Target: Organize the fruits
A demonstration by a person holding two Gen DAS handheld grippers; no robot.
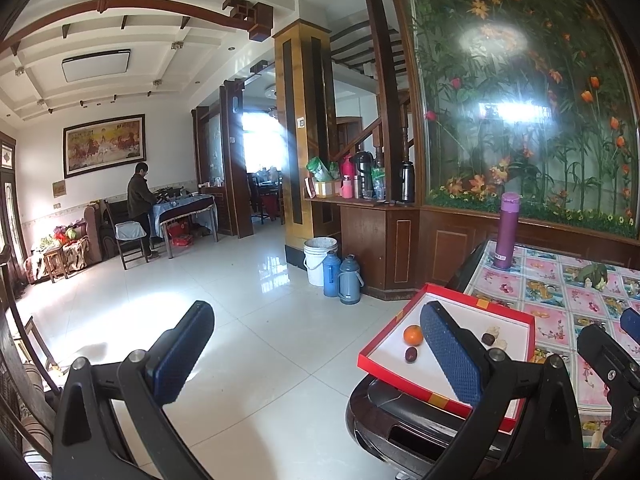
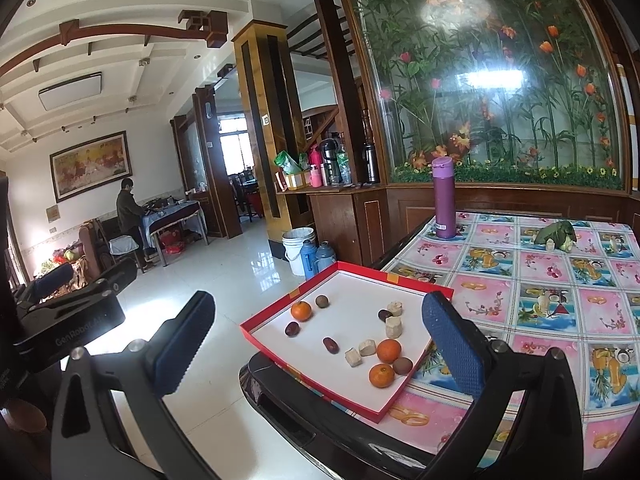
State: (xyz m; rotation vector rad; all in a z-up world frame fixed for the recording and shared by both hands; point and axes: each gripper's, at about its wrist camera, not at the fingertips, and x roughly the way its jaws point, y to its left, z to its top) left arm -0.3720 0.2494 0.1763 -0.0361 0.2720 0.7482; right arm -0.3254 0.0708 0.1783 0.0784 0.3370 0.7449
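A red-rimmed white tray sits on the table's near left corner, overhanging the edge; it also shows in the left wrist view. In it lie three oranges, dark red dates, brownish round fruits and several pale cut chunks. My right gripper is open and empty, held just in front of the tray. My left gripper is open and empty, left of the tray, over the floor; it also shows in the right wrist view.
The table has a pink fruit-print cloth. A purple flask stands at its far left edge and a leafy green item lies at the back. Beyond the table are a white bucket, two blue thermoses and tiled floor.
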